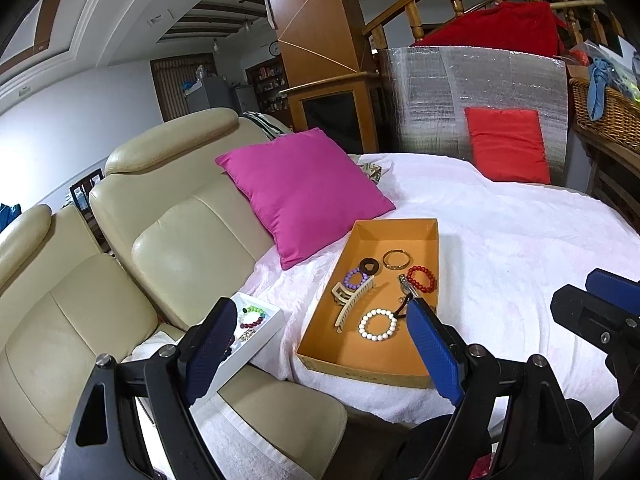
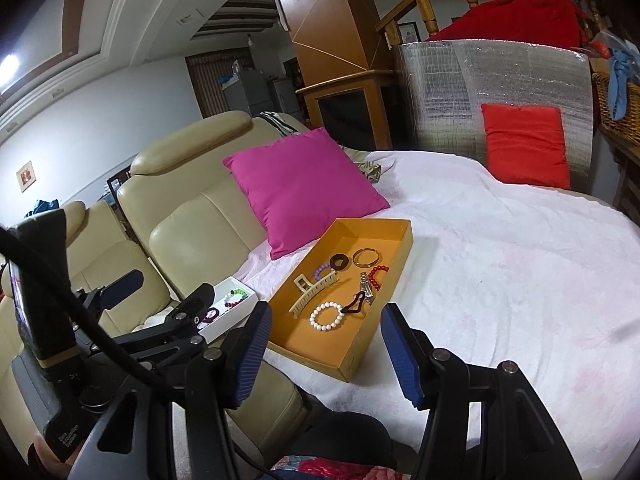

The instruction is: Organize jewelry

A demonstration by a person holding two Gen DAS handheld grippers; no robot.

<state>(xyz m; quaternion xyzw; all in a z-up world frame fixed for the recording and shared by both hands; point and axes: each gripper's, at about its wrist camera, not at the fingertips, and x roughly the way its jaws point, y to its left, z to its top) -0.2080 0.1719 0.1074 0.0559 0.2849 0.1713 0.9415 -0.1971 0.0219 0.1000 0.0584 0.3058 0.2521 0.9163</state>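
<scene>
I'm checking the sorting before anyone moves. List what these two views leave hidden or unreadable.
- White tray: in the left wrist view the left gripper covers its near half; in the right wrist view that gripper again hides part of it.
- Small pale piece in the tray: too small to identify.
- Silver piece beside the red bead bracelet: too small to name.
- Orange box: the print on its front wall is unreadable.

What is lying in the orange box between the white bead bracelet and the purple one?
A beige hair claw clip lies between the white bead bracelet and the purple bracelet, clearest in the left wrist view.
</scene>
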